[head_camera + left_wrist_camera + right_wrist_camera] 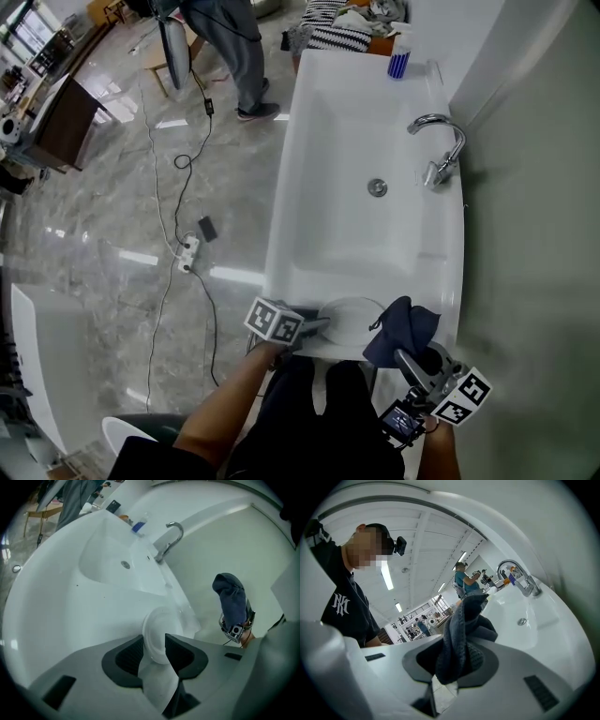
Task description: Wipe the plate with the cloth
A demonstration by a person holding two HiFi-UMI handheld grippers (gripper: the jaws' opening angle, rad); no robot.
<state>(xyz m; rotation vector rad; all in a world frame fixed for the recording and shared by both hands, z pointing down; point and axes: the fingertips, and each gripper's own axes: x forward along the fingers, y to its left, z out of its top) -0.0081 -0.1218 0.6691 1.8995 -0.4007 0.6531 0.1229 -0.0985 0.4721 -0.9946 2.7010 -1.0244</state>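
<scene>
**A:** Where is the round white plate?

**B:** Right at the tips of the left tongs, on the near lip of the white moulded bench, where it begins to dip into the basin. Those jaws stand apart. The plate's near rim shows in the gap, and the pads are not pressing on it.

**A:** Flat or tilted?

**B:** Hard to say from these angles. It may lean a little down the slope.

**A:** And the dark blue woven cloth?

**B:** It is bunched up and clamped in the right tongs. The jaws are closed on it, and a loose fold stands up past the tips. Those tongs hang just to the right of the plate, close beside it.

**A:** How will the plate take a grip?

**B:** I'd judge it stiff, smooth and slippery, and breakable if it slides into the basin. Take it by the near rim with one pad above and one below. Set them well onto the edge so it can't swivel under the wiping.

**A:** And the cloth?

**B:** It is soft and light, and likely to fold over on itself, so lead with the loose fold. The chrome tap is well beyond both tongs, out of the way.
</scene>
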